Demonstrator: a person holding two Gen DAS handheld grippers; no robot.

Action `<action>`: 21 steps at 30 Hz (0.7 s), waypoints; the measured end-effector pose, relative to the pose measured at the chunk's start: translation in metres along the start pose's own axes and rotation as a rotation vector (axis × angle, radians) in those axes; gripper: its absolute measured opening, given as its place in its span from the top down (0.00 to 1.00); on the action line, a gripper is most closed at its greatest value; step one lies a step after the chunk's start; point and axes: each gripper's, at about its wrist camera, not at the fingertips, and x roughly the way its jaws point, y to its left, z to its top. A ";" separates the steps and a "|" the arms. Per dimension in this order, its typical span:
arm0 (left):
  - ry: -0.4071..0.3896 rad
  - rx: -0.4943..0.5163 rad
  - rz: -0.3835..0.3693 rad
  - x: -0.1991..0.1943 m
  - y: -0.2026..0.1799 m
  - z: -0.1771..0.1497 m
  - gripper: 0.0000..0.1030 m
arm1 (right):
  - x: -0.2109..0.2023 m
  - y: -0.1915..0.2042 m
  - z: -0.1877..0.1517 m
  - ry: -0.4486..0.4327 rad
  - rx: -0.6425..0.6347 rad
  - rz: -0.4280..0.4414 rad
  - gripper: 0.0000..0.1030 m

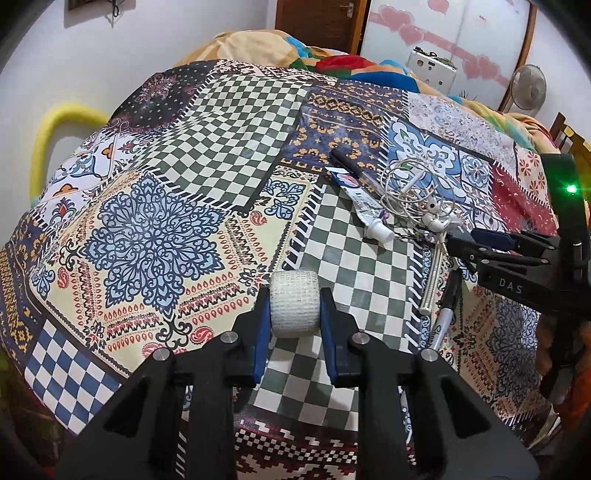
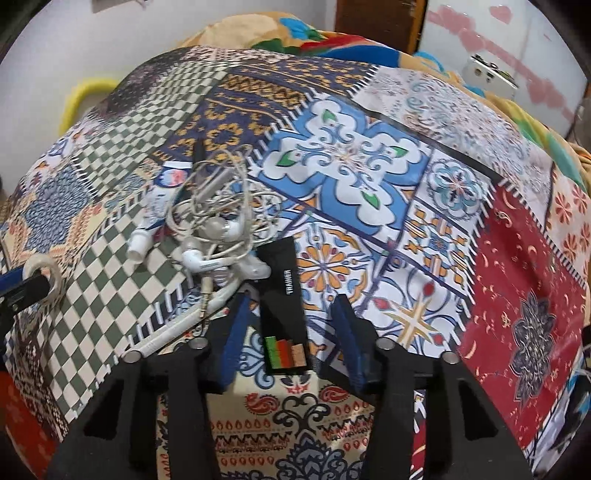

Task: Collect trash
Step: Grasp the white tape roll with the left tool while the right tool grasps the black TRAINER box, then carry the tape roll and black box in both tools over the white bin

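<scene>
My left gripper (image 1: pixel 294 308) is shut on a white bandage roll (image 1: pixel 294 303) just above the patterned cloth; the roll also shows in the right wrist view (image 2: pixel 42 275). My right gripper (image 2: pixel 291 314) is open, its fingers on either side of a flat black packet (image 2: pixel 282 295) lying on the cloth; it also appears in the left wrist view (image 1: pixel 480 242). A squeezed toothpaste tube (image 1: pixel 364 205), tangled white earphones (image 1: pixel 421 192), a black pen (image 1: pixel 354 166), a white stick (image 1: pixel 432 280) and a grey marker (image 1: pixel 445 306) lie between the grippers.
A patchwork cloth (image 1: pixel 155 236) covers the table. Behind it are a colourful blanket (image 1: pixel 258 44), a white power strip (image 1: pixel 430 66), a fan (image 1: pixel 528 86) and a door (image 1: pixel 321 22). A yellow tube (image 1: pixel 55 125) curves at the left.
</scene>
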 end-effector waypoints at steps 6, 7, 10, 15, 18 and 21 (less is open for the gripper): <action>-0.005 -0.009 -0.012 -0.012 -0.006 0.002 0.76 | -0.004 -0.007 -0.005 0.015 0.020 0.008 0.79; -0.006 -0.014 -0.023 -0.015 -0.007 0.002 0.76 | -0.007 -0.010 -0.009 0.019 0.030 0.009 0.79; -0.006 -0.016 -0.024 -0.024 -0.010 0.001 0.76 | -0.015 -0.014 -0.015 0.036 0.064 0.020 0.79; -0.019 -0.029 -0.028 -0.050 -0.013 0.001 0.76 | -0.049 -0.014 -0.020 0.003 0.067 0.008 0.79; -0.045 -0.025 -0.012 -0.072 -0.014 0.000 0.76 | -0.075 -0.008 -0.022 -0.031 0.074 0.011 0.79; -0.076 -0.026 -0.001 -0.100 -0.013 -0.005 0.76 | -0.095 0.001 -0.025 -0.056 0.069 0.006 0.79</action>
